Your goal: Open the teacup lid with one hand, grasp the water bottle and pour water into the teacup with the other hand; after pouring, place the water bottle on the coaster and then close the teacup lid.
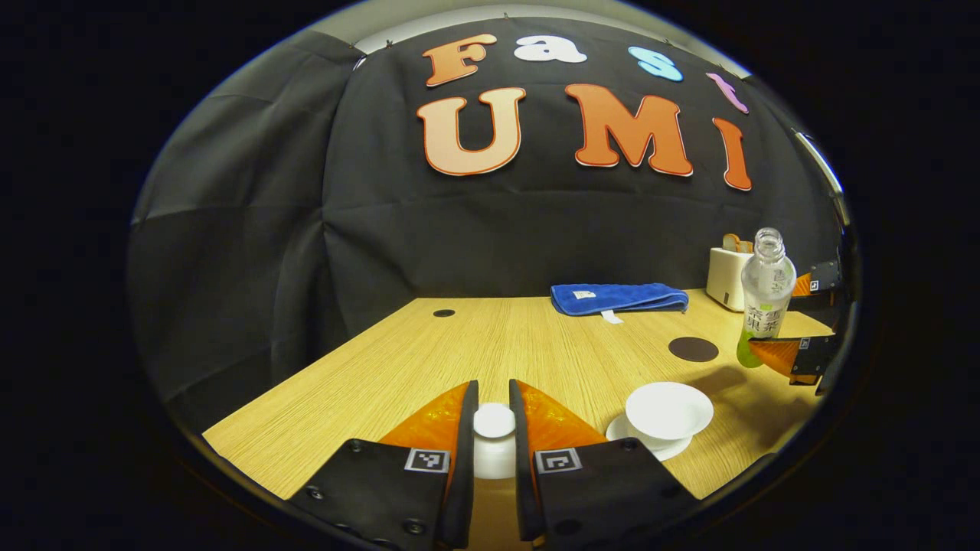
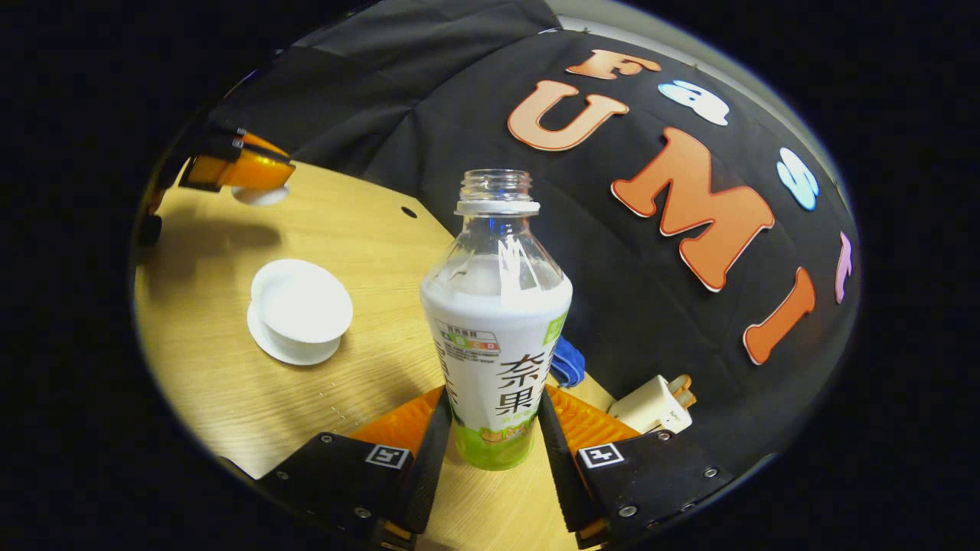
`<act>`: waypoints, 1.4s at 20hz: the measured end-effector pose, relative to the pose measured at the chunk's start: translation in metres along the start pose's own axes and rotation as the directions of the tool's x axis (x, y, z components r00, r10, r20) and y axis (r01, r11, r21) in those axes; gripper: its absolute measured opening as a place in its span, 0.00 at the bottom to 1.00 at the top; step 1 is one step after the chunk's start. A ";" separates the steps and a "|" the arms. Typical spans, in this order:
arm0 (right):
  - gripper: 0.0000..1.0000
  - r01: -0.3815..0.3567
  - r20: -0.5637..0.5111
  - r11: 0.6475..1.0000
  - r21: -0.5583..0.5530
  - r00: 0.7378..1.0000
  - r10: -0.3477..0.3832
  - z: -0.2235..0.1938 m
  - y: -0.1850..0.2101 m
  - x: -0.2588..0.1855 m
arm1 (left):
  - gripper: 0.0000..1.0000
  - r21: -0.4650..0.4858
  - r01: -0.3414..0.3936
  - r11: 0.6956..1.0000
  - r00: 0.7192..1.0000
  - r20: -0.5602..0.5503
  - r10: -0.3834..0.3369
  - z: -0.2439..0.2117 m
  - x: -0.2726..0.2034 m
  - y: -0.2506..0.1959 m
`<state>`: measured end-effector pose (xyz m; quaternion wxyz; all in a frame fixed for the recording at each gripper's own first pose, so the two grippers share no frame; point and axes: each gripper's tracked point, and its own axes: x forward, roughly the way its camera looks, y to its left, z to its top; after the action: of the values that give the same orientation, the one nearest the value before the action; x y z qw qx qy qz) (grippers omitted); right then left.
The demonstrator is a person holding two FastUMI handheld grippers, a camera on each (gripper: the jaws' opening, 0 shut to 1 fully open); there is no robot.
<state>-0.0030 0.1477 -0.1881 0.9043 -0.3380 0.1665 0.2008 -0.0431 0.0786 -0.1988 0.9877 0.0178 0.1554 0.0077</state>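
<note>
My left gripper (image 1: 494,399) is shut on the knob of the white teacup lid (image 1: 494,428), held above the table to the left of the cup. The white teacup (image 1: 668,411) stands uncovered on its saucer (image 1: 622,428). A round dark coaster (image 1: 693,349) lies bare behind the cup. My right gripper (image 2: 496,405) is shut on the lower body of the uncapped water bottle (image 2: 496,321), which stands upright between its fingers. In the left gripper view the bottle (image 1: 766,295) and right gripper (image 1: 792,321) sit at the far right, beyond the coaster. In the right gripper view the teacup (image 2: 301,306) is left of the bottle, with the left gripper (image 2: 237,172) and lid (image 2: 260,196) farther back.
A folded blue towel (image 1: 619,298) lies at the back of the wooden table (image 1: 459,352). A small white box (image 1: 727,277) stands at the back right, close behind the bottle. The black cloth wall closes the table's far side.
</note>
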 end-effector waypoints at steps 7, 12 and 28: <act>0.65 0.138 0.048 0.945 -0.296 0.990 -0.130 0.013 -0.014 0.006 | 0.27 -0.020 -0.023 1.000 1.000 -0.005 0.023 -0.010 -0.008 0.017; 0.66 0.168 0.072 0.881 -0.441 0.986 -0.151 0.013 -0.013 0.012 | 0.27 -0.034 -0.039 0.999 0.999 -0.007 0.039 -0.016 -0.013 0.028; 0.65 0.254 0.190 0.642 -0.724 0.967 -0.168 0.016 -0.020 0.018 | 0.27 -0.057 -0.049 0.997 0.998 -0.028 0.047 -0.029 -0.019 0.039</act>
<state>0.0244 0.1494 -0.1736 0.7127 -0.6824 -0.0181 0.1616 -0.0708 0.1177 -0.2189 0.9851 -0.0072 0.1680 0.0361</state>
